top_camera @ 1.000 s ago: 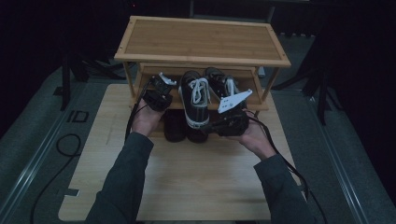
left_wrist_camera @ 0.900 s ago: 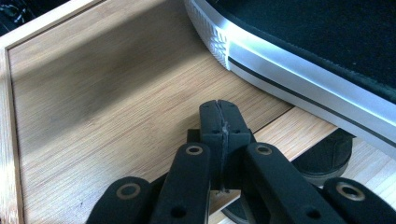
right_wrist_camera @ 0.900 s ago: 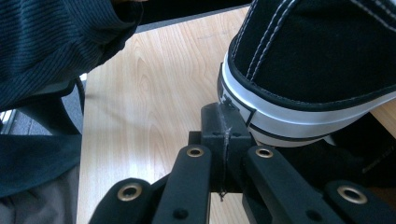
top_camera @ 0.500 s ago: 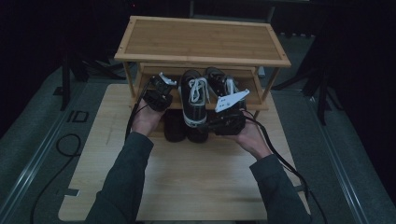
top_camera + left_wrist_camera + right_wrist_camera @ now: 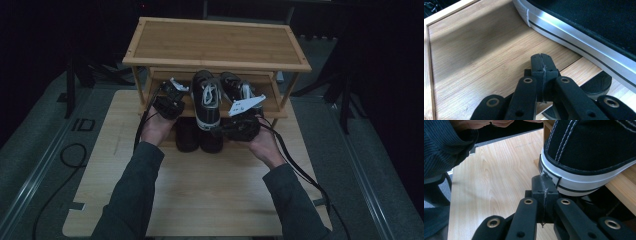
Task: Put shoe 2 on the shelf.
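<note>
**Dark room, bamboo rack on pale board**

Black sneaker (image 5: 207,102) lies on the rack's (image 5: 216,44) lower shelf, long axis front-to-back, heel overhanging toward the person. Left gripper (image 5: 169,100), jaws pressed together empty, beside its left flank. Right gripper (image 5: 240,122), jaws likewise clenched, at the heel (image 5: 554,176). Forearms converge.

Person's forearms in dark ribbed knit sleeves (image 5: 446,147), greyish in the dim high view. Left gripper (image 5: 542,65): matte black jaws, flat linkage arms pinned with brass-ringed rivets. Right gripper (image 5: 543,188): same black build, same brass rivets. Pale three-cornered plate (image 5: 245,105) with small holes atop the right gripper. Black cable (image 5: 295,165) trails from the right gripper; another, seemingly black too, from the left.
</note>
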`<state>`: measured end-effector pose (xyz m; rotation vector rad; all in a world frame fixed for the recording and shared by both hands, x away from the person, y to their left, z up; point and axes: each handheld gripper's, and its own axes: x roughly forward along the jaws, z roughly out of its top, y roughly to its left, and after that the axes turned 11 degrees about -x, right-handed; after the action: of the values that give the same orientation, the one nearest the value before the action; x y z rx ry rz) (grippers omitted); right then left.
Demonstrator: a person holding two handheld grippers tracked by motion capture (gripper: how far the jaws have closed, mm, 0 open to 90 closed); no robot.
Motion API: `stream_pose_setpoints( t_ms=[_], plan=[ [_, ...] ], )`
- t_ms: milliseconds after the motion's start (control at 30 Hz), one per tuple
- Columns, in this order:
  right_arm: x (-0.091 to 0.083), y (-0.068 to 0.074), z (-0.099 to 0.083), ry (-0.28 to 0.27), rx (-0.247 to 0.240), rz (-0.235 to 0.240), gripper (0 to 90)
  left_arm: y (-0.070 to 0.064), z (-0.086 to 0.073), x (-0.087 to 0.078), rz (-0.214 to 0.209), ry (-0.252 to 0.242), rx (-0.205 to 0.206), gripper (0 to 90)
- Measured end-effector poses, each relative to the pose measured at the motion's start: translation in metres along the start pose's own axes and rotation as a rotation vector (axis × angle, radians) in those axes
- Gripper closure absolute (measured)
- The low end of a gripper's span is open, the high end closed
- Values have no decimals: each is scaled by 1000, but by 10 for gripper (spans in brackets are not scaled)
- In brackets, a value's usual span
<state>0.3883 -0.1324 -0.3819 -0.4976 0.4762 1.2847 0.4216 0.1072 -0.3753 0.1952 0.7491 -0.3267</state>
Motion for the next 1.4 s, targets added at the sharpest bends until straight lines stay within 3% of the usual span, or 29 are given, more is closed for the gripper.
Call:
stream_pose_setpoints(
  t_ms=[633, 1400],
  plan=[
    [-7, 0, -1, 5, -14, -29, 900, 1, -1, 0, -8, -4, -3, 900],
    [5, -1, 2, -31, -19, -20, 900, -1, -1, 0, 1, -6, -8, 900]
  ],
)
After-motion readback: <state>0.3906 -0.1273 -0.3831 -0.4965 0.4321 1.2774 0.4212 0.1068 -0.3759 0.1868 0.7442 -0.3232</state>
